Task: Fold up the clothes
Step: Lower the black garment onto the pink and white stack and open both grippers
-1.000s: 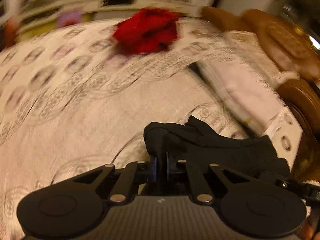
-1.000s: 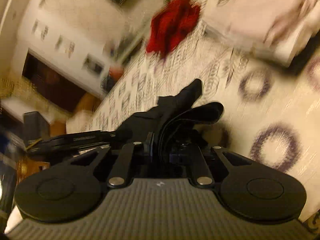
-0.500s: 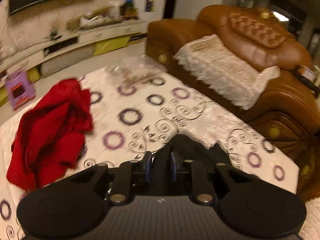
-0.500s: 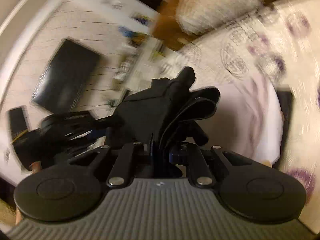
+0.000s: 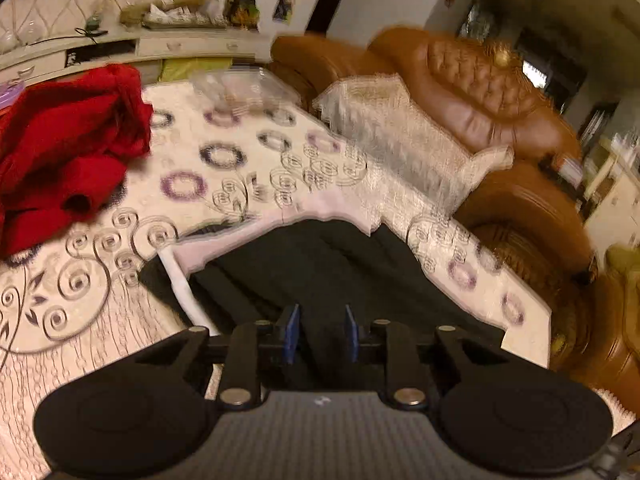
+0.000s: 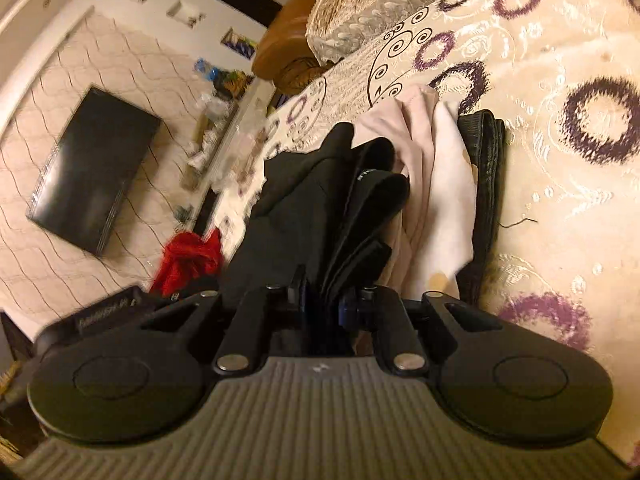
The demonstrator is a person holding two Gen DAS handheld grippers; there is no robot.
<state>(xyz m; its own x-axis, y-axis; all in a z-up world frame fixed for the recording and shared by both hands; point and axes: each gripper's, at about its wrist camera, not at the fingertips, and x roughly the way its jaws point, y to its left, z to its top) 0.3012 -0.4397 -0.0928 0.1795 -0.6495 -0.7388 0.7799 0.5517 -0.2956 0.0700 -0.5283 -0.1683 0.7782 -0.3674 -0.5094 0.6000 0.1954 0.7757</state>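
A: How is the black garment (image 5: pixel 320 264) looking?
B: It is lying in dark folds on a pale cloth (image 6: pixel 436 184), on the patterned surface (image 5: pixel 224 176).
A: And each gripper?
B: The left gripper (image 5: pixel 321 334) is standing apart, gripping nothing. The right gripper (image 6: pixel 323 300) is pinching several black layers.

The red garment (image 5: pixel 60 152) runs off the left edge — shelf clutter (image 5: pixel 192 12) too blurred to identify.
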